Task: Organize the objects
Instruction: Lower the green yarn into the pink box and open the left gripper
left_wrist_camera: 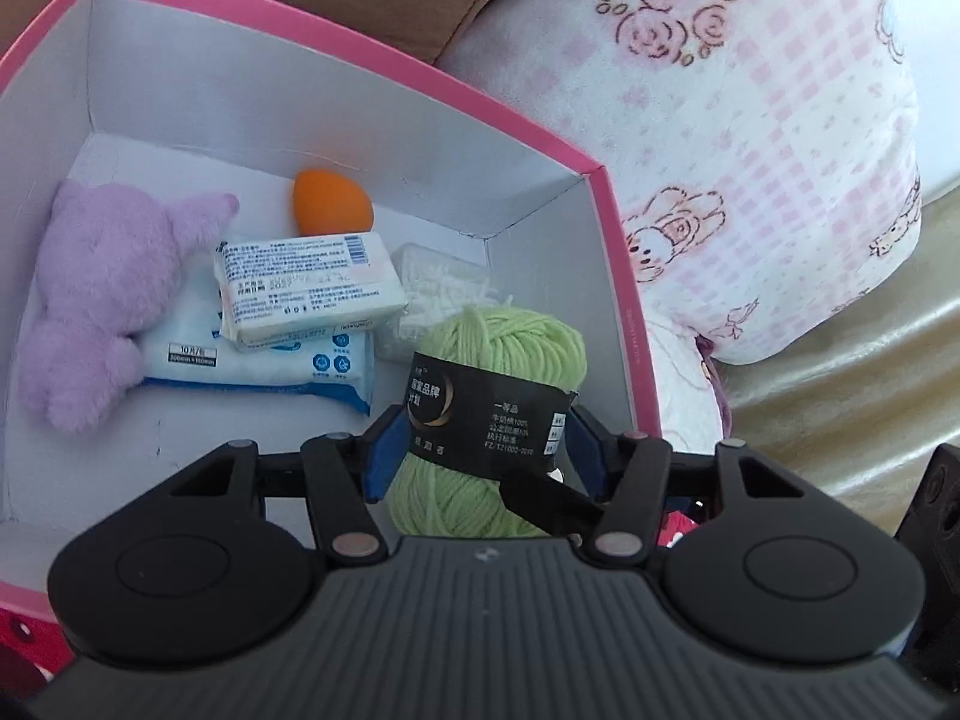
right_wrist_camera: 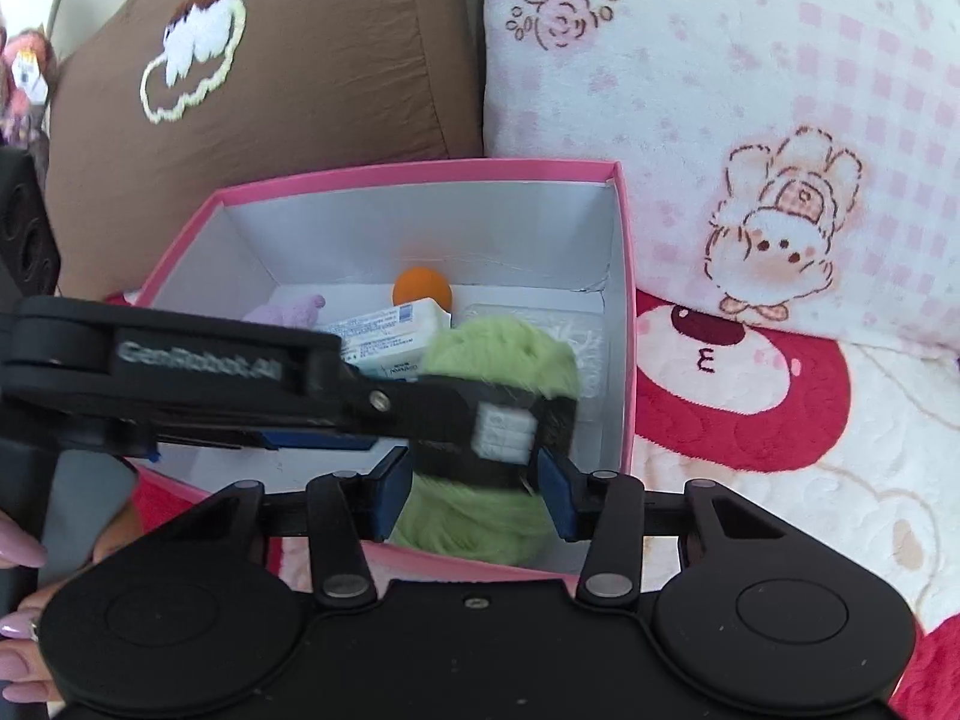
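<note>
A pink-checked pillow [left_wrist_camera: 750, 150] lay against the right wall of the box [left_wrist_camera: 360, 54], and a brown cushion [right_wrist_camera: 300, 60] stood behind the box's far-left corner. The box itself, pink outside and white inside, was open-topped.

I had the left gripper [left_wrist_camera: 480, 450] over the box's near edge. Its blue pads were closed on the yarn [left_wrist_camera: 510, 336], pressing the black label band from both sides. The right gripper [right_wrist_camera: 474, 498] sat at the same near edge. Its jaws were drawn in narrow, and its pads appeared to bear on the yarn's lower half, below the left gripper's hold. So the green yarn hung just inside the box's near-right corner, held by both grippers, its top end above the box floor.

In the box's left part lay a purple plush [left_wrist_camera: 102, 288]. Beside it, toward the box's middle, a blue-and-white wipes pack [left_wrist_camera: 258, 360] lay flat with a smaller white pack [left_wrist_camera: 306, 282] on top. A white textured item [left_wrist_camera: 432, 276] rested near the box's far-right corner; I could not tell what it was. An orange sponge [left_wrist_camera: 327, 204] sat against the box's far wall. A hand [right_wrist_camera: 24, 630] showed outside the box's near-left corner.
</note>
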`<state>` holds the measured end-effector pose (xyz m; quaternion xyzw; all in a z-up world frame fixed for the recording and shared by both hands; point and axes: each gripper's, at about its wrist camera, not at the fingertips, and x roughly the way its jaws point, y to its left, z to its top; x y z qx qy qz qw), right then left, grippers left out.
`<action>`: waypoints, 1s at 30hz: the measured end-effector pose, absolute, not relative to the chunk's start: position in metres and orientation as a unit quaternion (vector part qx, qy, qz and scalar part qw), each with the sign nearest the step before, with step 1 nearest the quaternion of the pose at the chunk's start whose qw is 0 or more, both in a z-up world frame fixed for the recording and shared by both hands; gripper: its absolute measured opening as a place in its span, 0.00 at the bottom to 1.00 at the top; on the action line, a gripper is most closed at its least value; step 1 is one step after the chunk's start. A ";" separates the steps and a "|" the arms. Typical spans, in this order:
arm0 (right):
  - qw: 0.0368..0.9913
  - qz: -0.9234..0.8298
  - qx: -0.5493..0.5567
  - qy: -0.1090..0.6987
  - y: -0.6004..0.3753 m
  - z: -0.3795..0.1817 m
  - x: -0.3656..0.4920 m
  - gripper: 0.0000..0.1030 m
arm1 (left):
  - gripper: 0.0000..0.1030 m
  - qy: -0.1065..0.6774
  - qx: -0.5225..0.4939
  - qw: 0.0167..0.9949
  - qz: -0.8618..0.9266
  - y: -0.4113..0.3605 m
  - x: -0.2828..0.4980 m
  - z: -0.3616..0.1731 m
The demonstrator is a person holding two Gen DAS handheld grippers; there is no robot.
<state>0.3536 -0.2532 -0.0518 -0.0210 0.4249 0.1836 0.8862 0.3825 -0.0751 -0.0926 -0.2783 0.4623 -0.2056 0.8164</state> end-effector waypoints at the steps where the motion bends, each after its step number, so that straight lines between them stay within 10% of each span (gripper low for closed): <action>1: 0.887 0.181 -0.028 0.424 -0.252 -0.053 0.353 0.41 | 0.44 0.468 -0.276 0.814 -0.204 -0.076 0.385 -0.094; 30: 0.905 0.193 0.001 0.379 -0.261 0.010 0.295 0.37 | 0.34 0.457 -0.189 0.858 -0.141 -0.036 0.315 -0.022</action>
